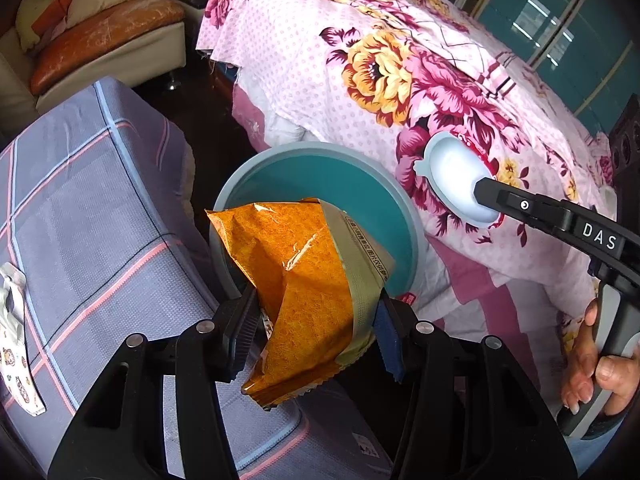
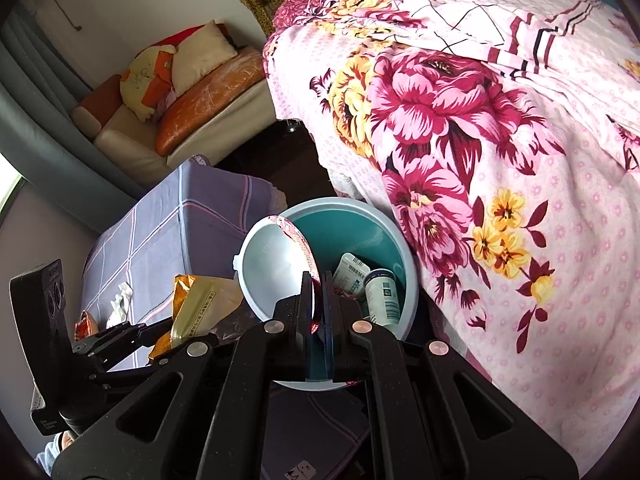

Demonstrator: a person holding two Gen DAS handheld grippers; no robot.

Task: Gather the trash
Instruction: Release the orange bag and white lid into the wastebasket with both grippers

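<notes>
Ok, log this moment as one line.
left gripper: shut on orange snack bag | right gripper: shut on bin lid | teal bin: uncovered

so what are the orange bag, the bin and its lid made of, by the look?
Orange bag: thin glossy plastic film, likely foil-lined; sharp creases, bright glare. Bin: smooth moulded plastic, teal inside, pale rim. Lid: the same pale, semi-matte plastic, apparently rigid, pinched at its edge by the right gripper.

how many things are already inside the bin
2 visible: a white barcoded packet and a white bottle beside it, both in the teal bin. The lid may hide more.
</notes>
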